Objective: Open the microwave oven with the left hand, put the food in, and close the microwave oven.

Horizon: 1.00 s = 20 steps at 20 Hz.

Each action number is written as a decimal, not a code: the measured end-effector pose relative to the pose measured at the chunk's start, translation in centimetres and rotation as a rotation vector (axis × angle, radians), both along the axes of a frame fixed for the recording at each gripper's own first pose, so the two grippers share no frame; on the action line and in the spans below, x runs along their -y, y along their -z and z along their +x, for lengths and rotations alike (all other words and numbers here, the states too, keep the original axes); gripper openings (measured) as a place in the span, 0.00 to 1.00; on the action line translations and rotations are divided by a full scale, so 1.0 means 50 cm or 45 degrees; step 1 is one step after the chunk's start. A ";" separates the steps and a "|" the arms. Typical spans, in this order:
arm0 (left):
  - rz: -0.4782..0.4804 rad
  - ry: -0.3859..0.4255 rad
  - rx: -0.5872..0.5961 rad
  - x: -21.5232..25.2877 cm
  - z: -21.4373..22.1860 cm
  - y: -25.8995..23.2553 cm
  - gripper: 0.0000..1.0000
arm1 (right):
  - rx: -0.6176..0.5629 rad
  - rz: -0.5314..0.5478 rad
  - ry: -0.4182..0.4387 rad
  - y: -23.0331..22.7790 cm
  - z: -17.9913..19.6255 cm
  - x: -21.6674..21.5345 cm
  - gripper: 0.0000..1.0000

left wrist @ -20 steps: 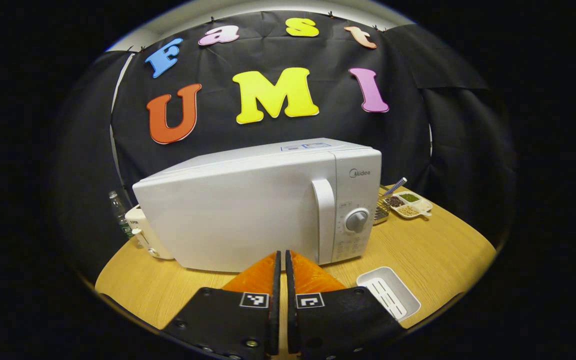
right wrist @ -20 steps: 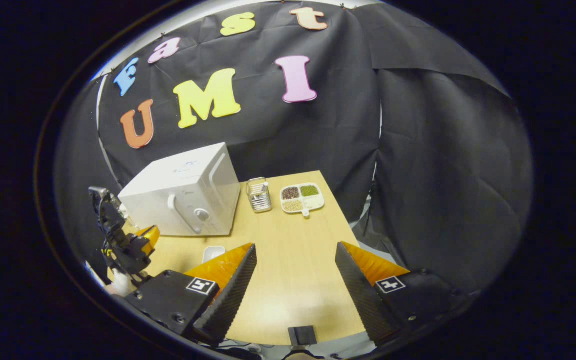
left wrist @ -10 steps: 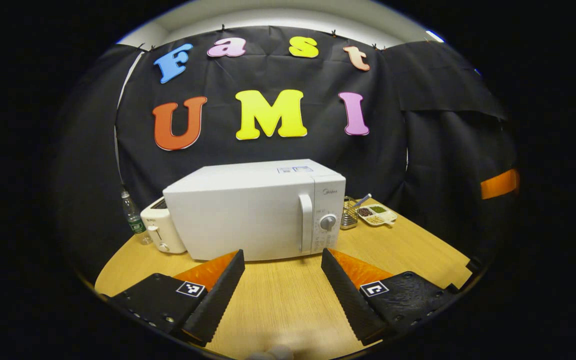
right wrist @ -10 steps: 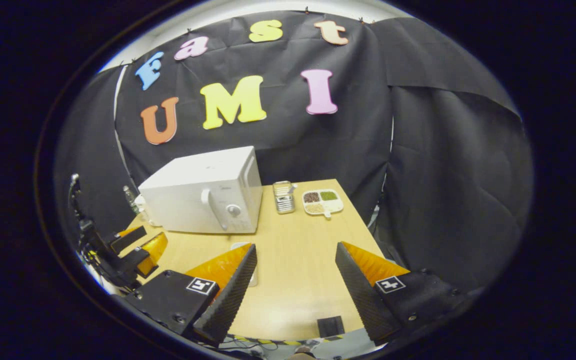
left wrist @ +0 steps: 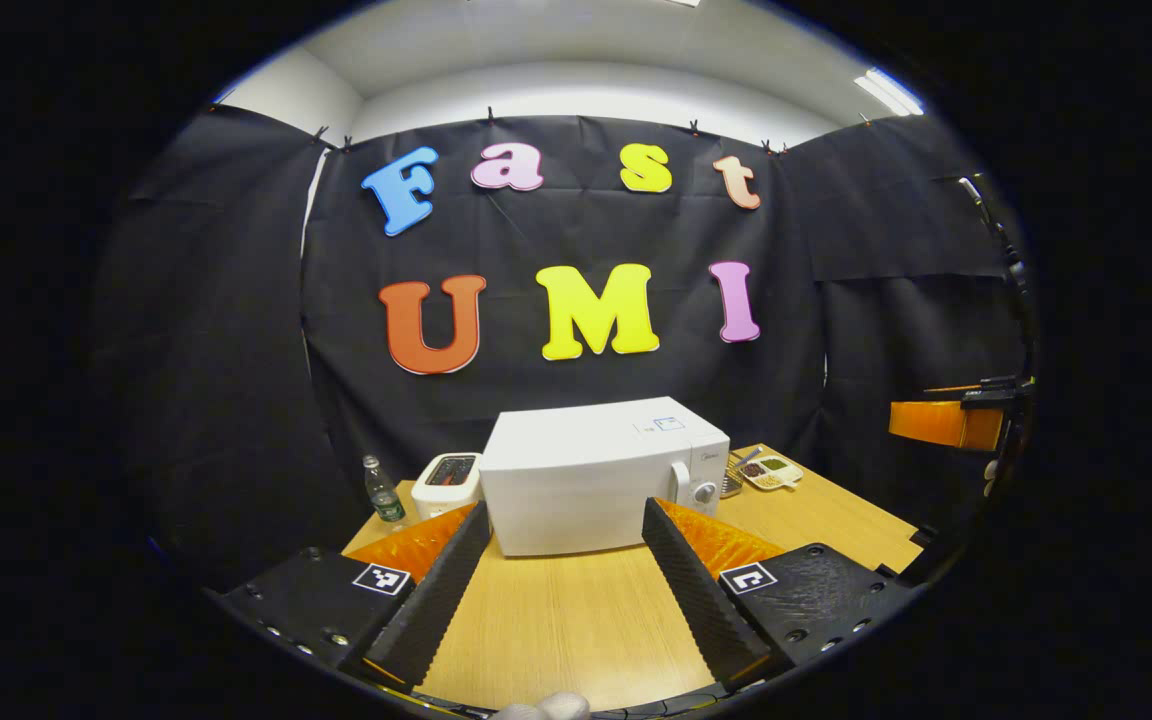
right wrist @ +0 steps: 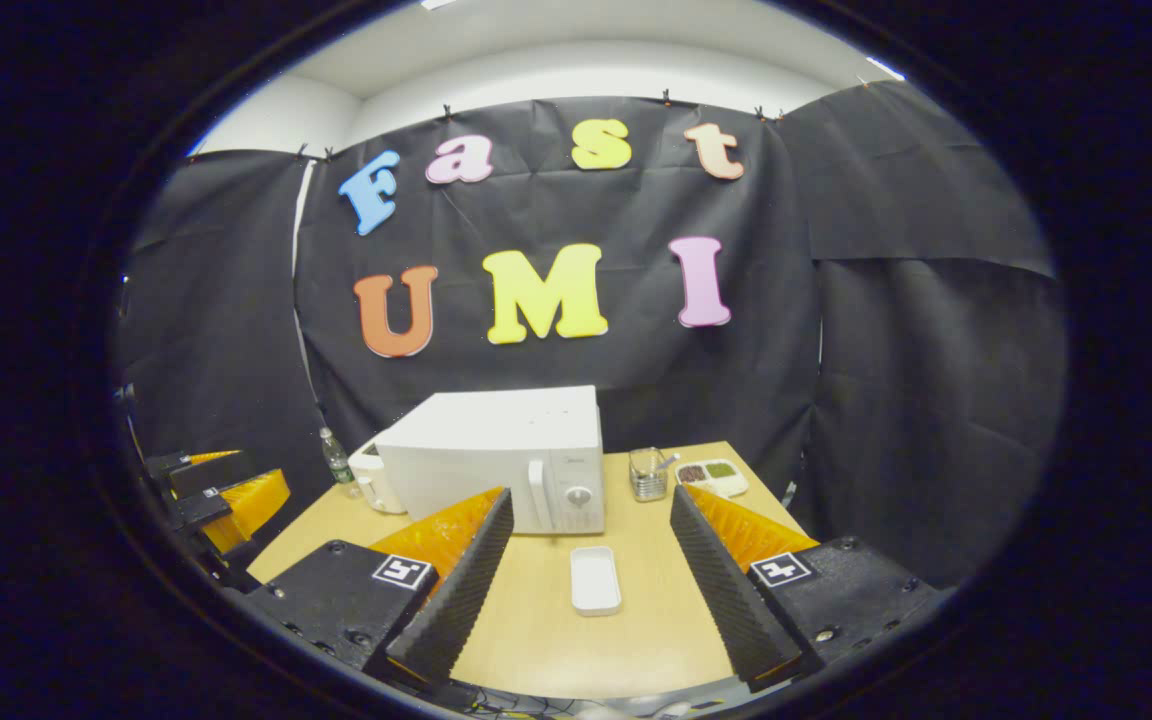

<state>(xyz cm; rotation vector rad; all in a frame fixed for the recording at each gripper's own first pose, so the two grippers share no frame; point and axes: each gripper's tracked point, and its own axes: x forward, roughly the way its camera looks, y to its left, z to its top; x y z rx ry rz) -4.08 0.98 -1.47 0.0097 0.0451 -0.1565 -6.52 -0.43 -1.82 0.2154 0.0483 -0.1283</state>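
Note:
The white microwave (left wrist: 586,485) stands on the wooden table (left wrist: 576,620) with its door shut and its handle (left wrist: 679,487) at the right of the door. My left gripper (left wrist: 564,507) is open and empty, well back from the microwave. In the right gripper view the microwave (right wrist: 496,455) sits beyond my right gripper (right wrist: 591,493), which is also open and empty. A white rectangular tray (right wrist: 596,580) lies on the table in front of the microwave, between the right gripper's fingers and apart from them. The left gripper (right wrist: 226,495) shows at the far left.
A white toaster (left wrist: 446,483) and a small bottle (left wrist: 383,490) stand left of the microwave. A metal basket (right wrist: 648,473) and a divided dish of grains (right wrist: 714,475) sit to its right. Black cloth walls close the booth on three sides. The right gripper (left wrist: 946,422) shows at the right edge.
The left gripper has gone from shut to open and drawn far back from the microwave. The right gripper has also pulled back and turned to face it squarely.

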 end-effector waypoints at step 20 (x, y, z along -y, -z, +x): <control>-0.106 -0.039 0.142 -0.057 -0.066 -0.143 0.87 | 0.157 -0.033 0.035 -0.127 -0.090 -0.018 0.90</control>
